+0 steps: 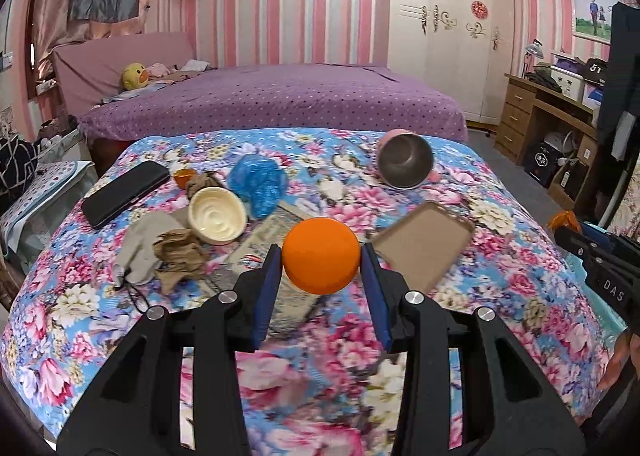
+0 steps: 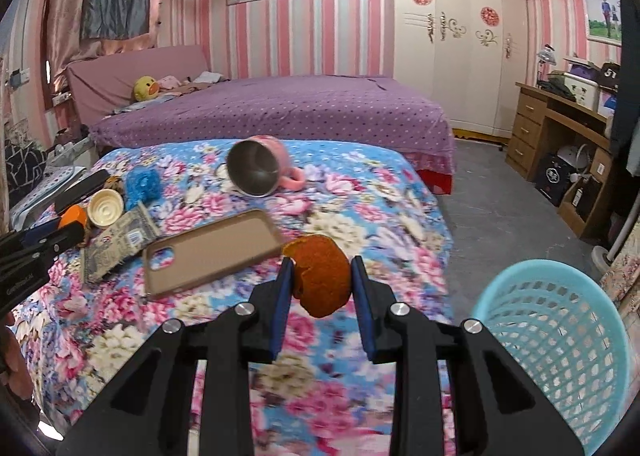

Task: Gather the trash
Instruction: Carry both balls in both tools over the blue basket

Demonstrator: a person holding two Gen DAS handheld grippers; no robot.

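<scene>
Landmark: a brown phone case lies open side up on the flowered bedspread; places below are given from it.
Nearby clutter: just left of the case lies a printed packet; further left, a cream bowl, a blue plastic bag, crumpled brown paper, a grey cloth and a black phone.
Behind the case: a pink mug with a steel inside lies on its side, mouth toward the camera.
In the way: nothing lies between the case and either gripper; the packet sits just behind the left gripper's load.
Left gripper: in front of the case, its blue pads narrowed onto a smooth orange ball-shaped piece of peel, held above the bedspread.
Right gripper: in front of and right of the case, its jaws narrowed onto a rough, darker orange peel, curled and torn at one edge, held above the bedspread.
Bin: a light blue mesh basket stands well right of the case, beside the bed's edge, just right of the right gripper.
Surface: blue bedspread with pink and white flowers.
Room: beyond the case, a purple dotted bed, pink striped walls, a white wardrobe, a wooden desk.
</scene>
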